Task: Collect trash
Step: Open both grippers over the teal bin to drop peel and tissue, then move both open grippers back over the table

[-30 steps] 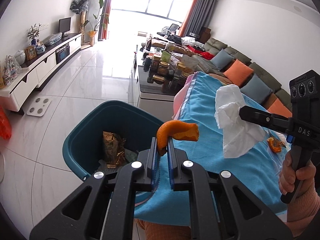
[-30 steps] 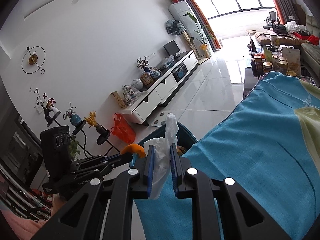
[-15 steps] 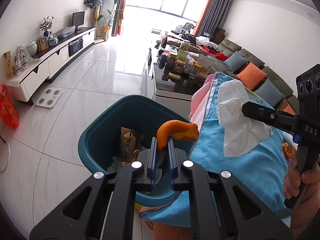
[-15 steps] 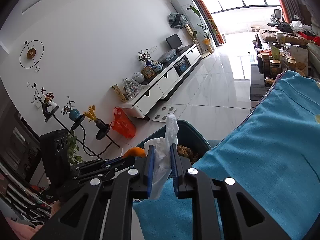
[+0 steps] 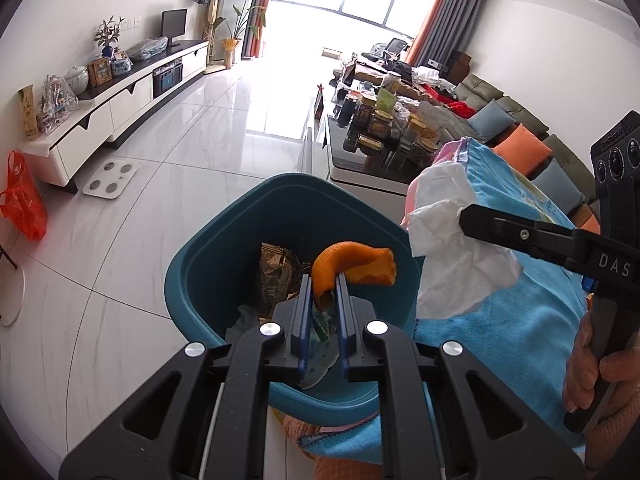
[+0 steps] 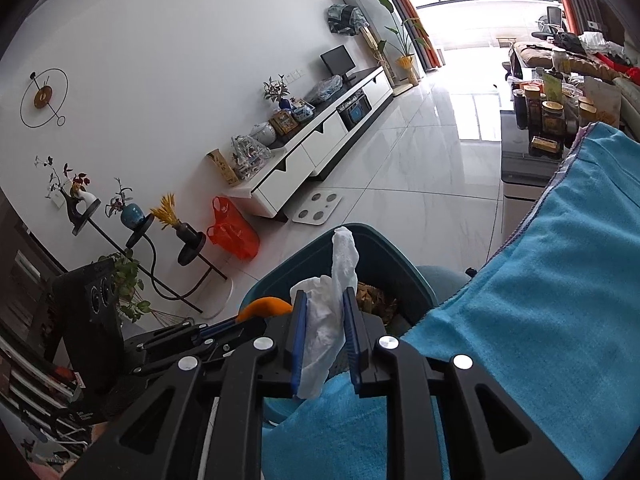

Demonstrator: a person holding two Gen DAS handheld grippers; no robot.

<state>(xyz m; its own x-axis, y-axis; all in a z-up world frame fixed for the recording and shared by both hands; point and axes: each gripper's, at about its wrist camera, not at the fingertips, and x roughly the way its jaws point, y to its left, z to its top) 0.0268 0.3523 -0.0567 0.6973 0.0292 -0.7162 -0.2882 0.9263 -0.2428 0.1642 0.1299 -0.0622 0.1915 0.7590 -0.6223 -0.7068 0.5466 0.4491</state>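
Curled orange peel (image 5: 352, 266) pinched above teal bin (image 5: 208, 280); crumpled white tissue (image 6: 332, 312) upright w/ tip over bin rim.

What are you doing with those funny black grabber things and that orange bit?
A person is clearing up trash with a gripper in each hand. The left gripper pinches a curled piece of orange peel right over the open teal plastic bin. The right gripper holds a crumpled white tissue; its jaws have just been opening, with the tissue between them. Both pieces hang above the bin, beside the table's blue cloth.
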